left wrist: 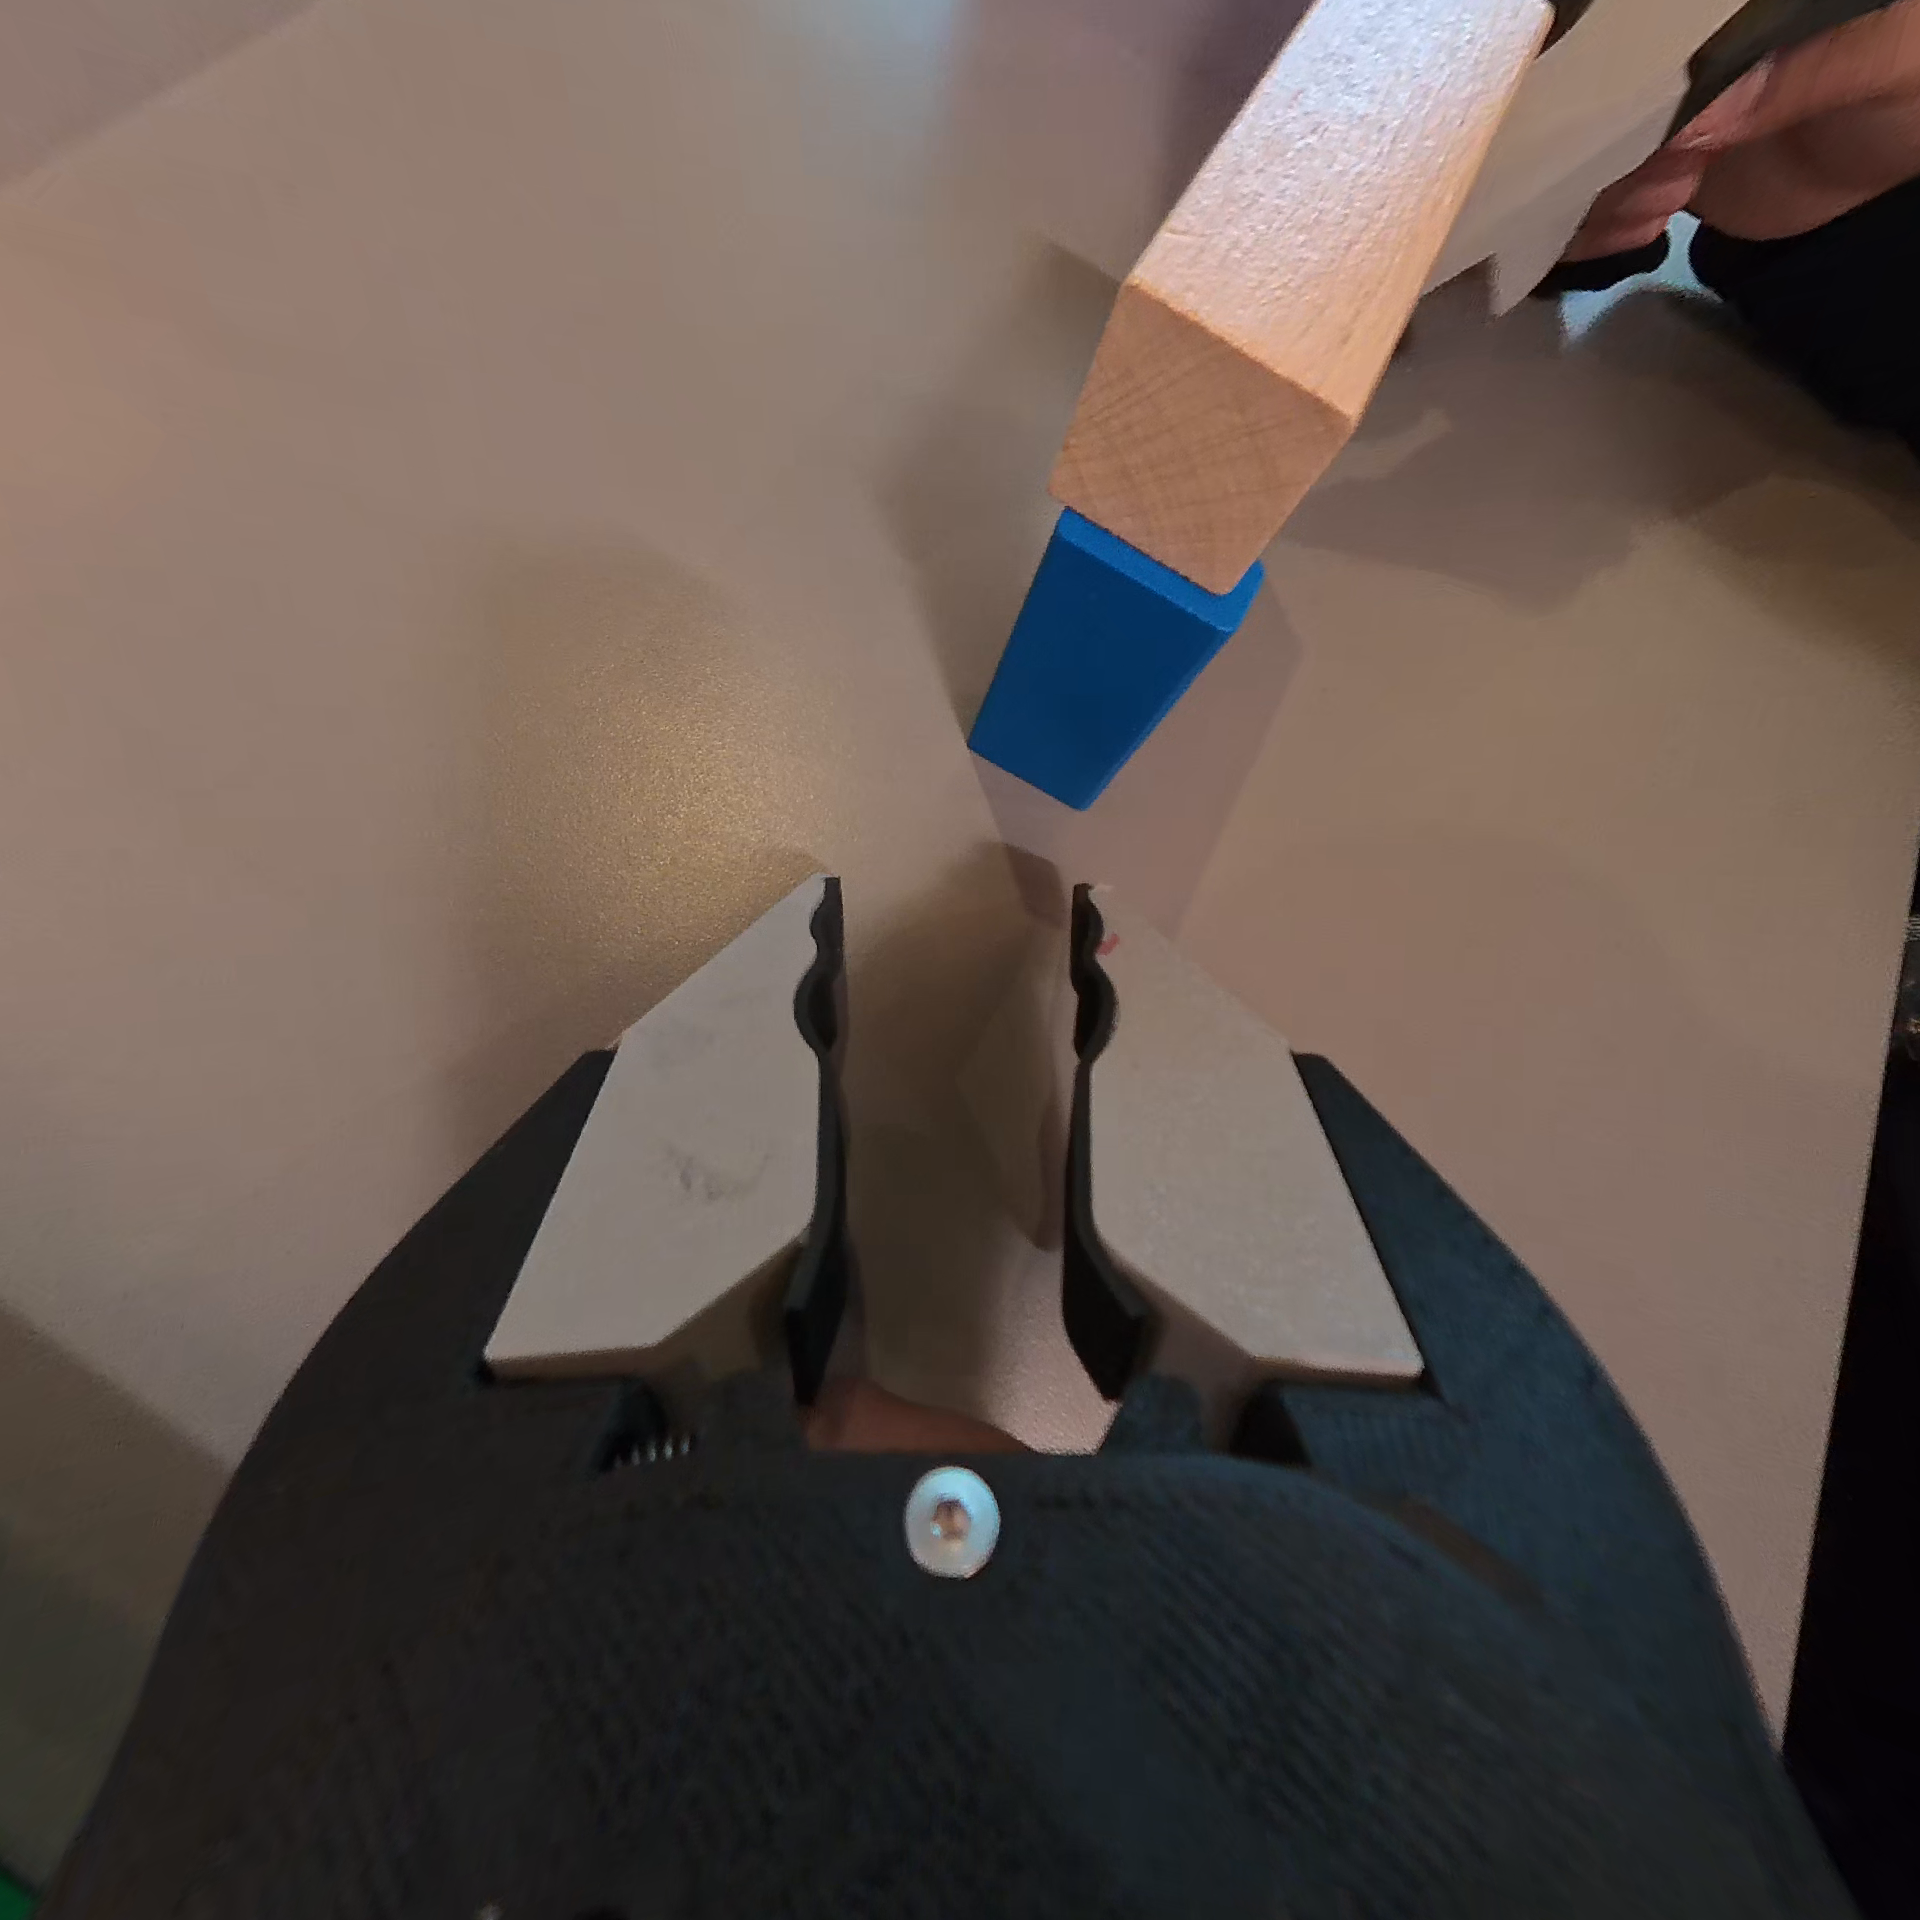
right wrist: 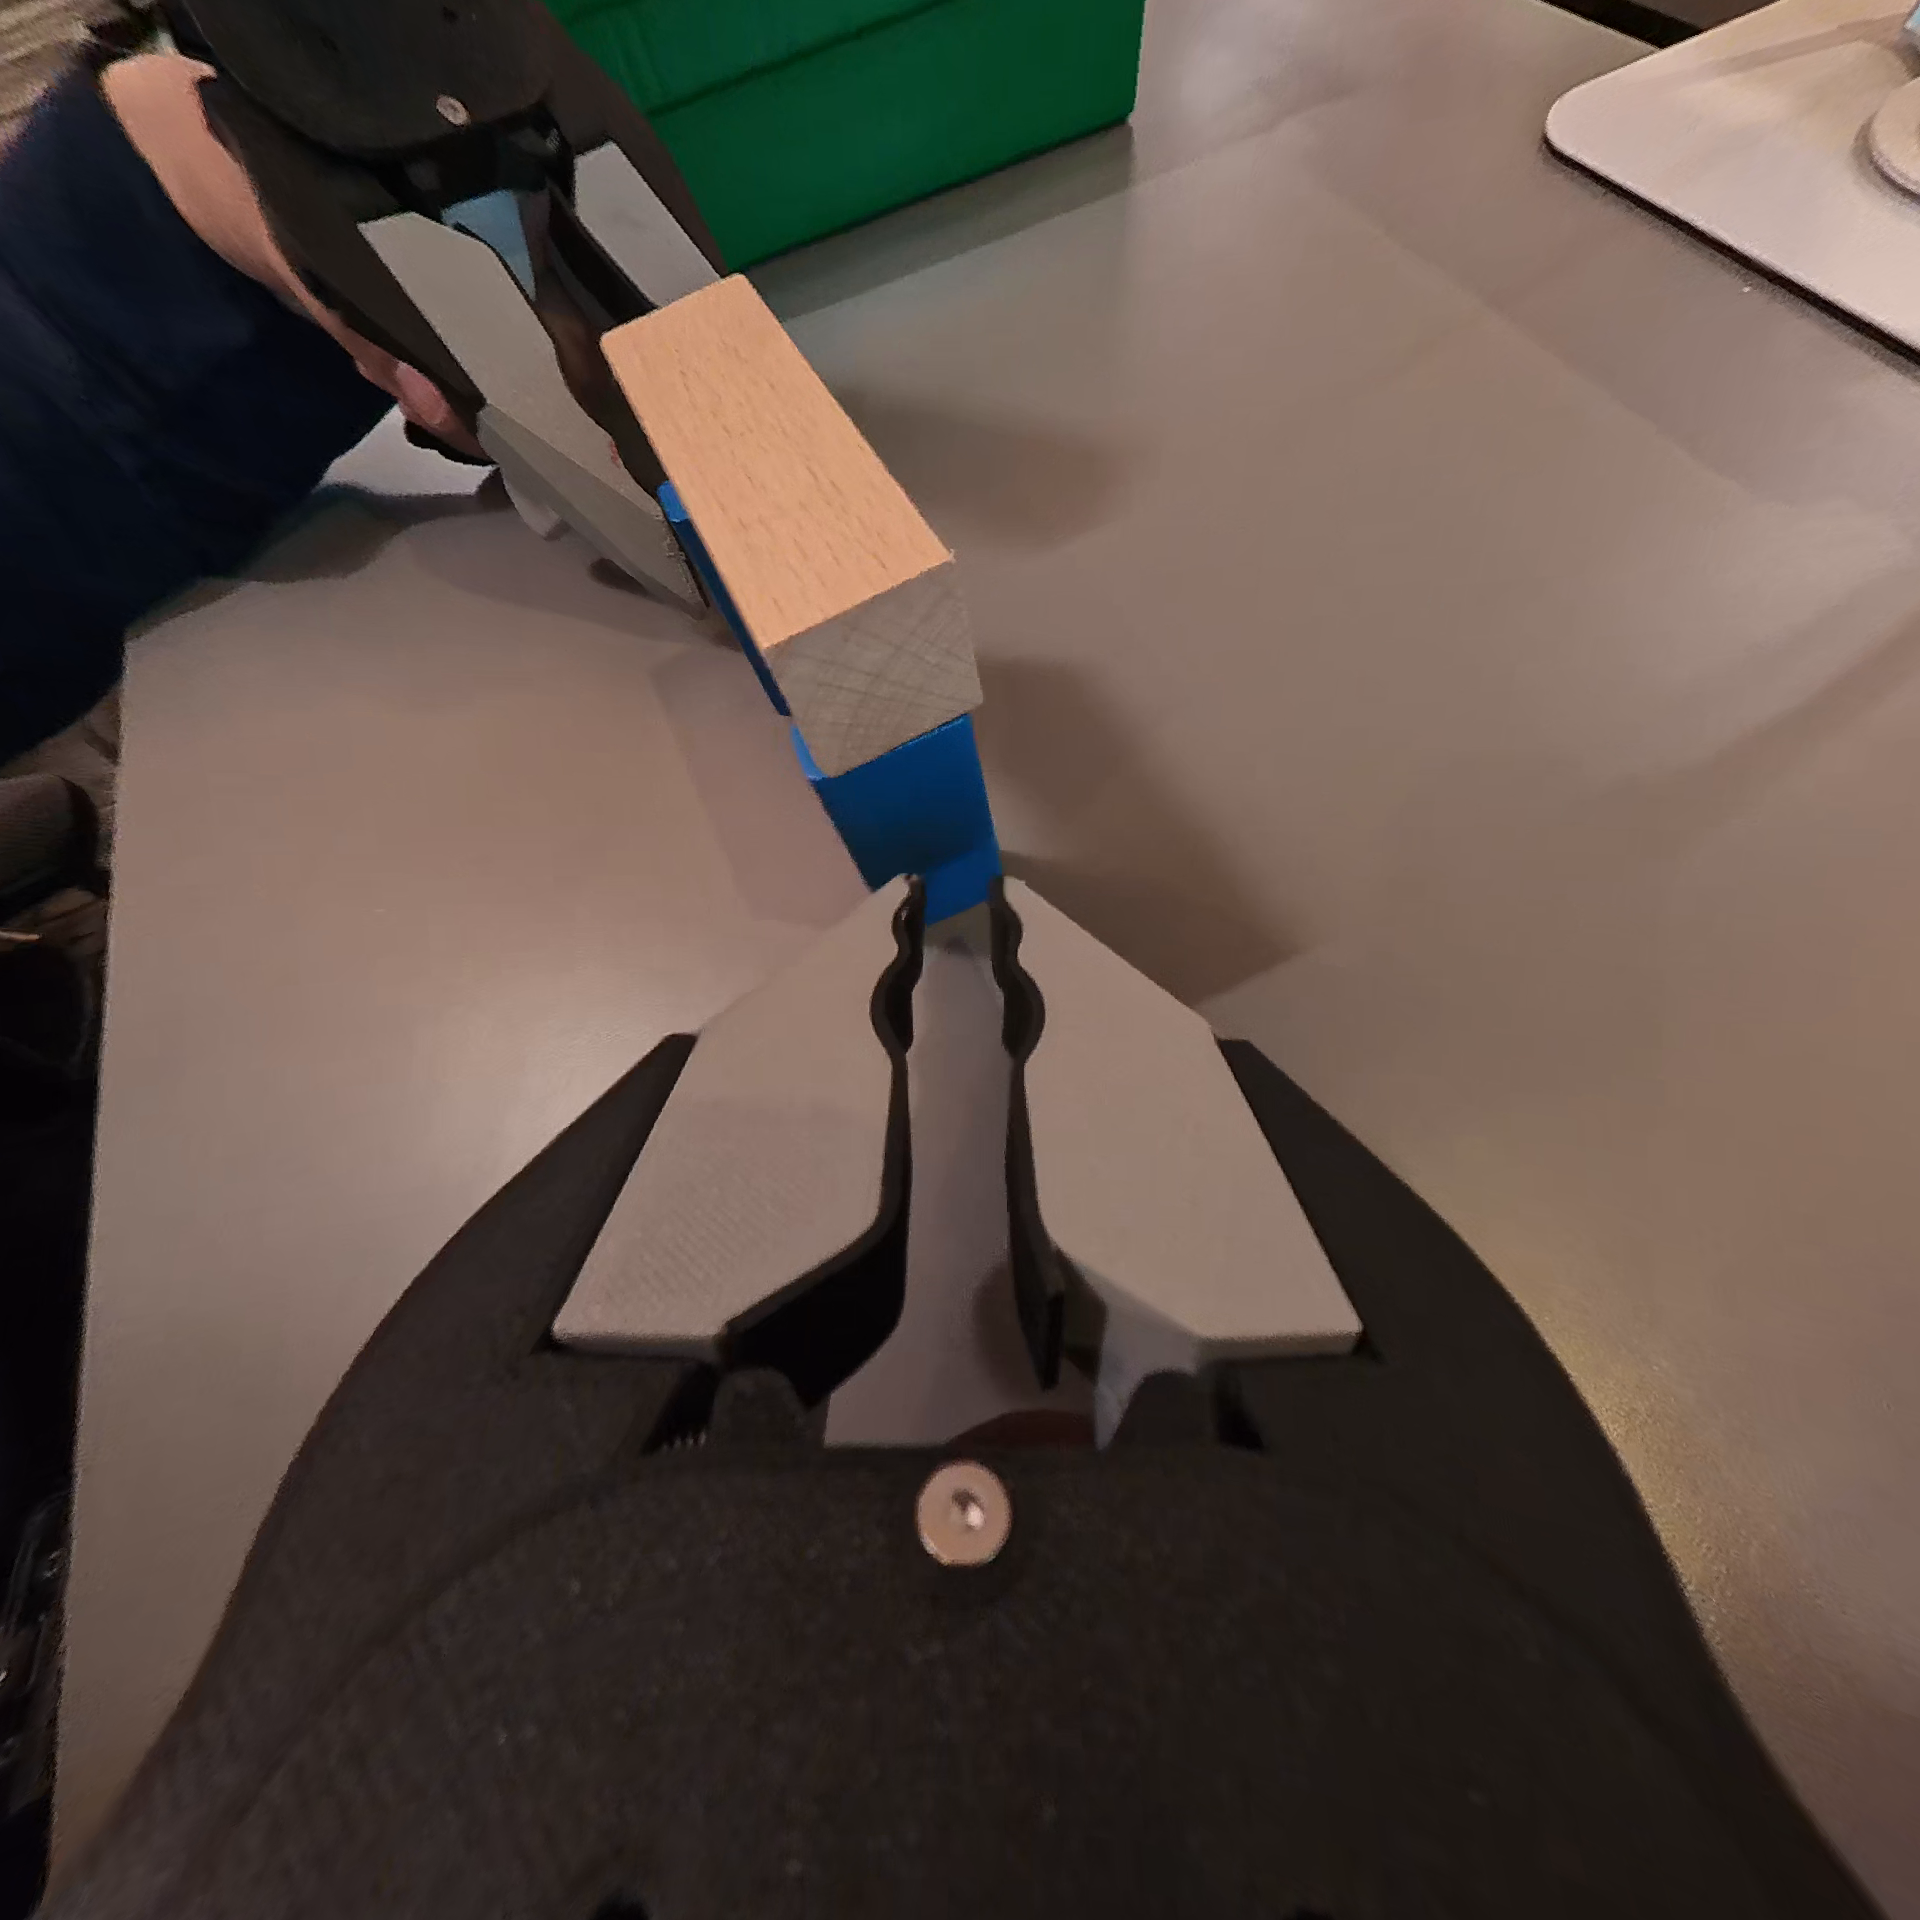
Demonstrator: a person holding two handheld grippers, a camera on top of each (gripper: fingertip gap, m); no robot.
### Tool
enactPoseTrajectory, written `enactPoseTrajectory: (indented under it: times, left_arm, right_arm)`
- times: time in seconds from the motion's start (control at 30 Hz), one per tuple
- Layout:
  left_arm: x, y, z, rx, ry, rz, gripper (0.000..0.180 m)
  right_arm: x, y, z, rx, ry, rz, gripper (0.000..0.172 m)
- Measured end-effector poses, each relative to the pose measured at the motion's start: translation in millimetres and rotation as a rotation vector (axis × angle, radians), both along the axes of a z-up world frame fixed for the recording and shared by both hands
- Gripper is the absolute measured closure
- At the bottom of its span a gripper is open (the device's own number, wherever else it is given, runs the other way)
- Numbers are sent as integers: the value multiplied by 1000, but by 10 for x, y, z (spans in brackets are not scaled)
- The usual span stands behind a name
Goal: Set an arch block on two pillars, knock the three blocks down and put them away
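The natural-wood arch block (right wrist: 774, 488) sits on blue pillars (right wrist: 914, 805); both grippers (left wrist: 951, 894) (right wrist: 956, 894) released. Next: knock them down.

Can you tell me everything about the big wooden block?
The wooden block is a long, pale, unpainted bar with square ends; criss-cross saw marks show on the end grain. It lies level across blue blocks, bridging them above the grey table. No gripper holds it, though the left gripper is close beside its far end.
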State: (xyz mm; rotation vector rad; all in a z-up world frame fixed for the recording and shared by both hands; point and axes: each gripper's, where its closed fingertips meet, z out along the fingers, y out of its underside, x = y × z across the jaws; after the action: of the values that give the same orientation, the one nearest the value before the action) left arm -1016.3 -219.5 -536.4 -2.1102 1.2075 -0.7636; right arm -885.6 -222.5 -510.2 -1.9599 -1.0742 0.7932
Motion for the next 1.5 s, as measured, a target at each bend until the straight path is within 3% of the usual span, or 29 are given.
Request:
enactPoseTrajectory:
  times: [0.33,0.47,0.6,0.87,1.5]
  left_arm:
    - [20,71,-18,67,27,6,146]
    - [73,83,58,83,-29,-8,180]
    - [142,64,237,64,-147,-13,180]
    - [230,40,419,77,-242,-18,180]
    - [325,-20,304,63,-195,-46,180]
  right_arm:
    - [35,-121,159,39,69,34,165]
    - [35,-113,180,42,77,30,165]
    - [30,-117,168,45,70,30,165]
    - [11,-129,145,45,59,37,164]
    - [0,-138,134,43,57,41,165]
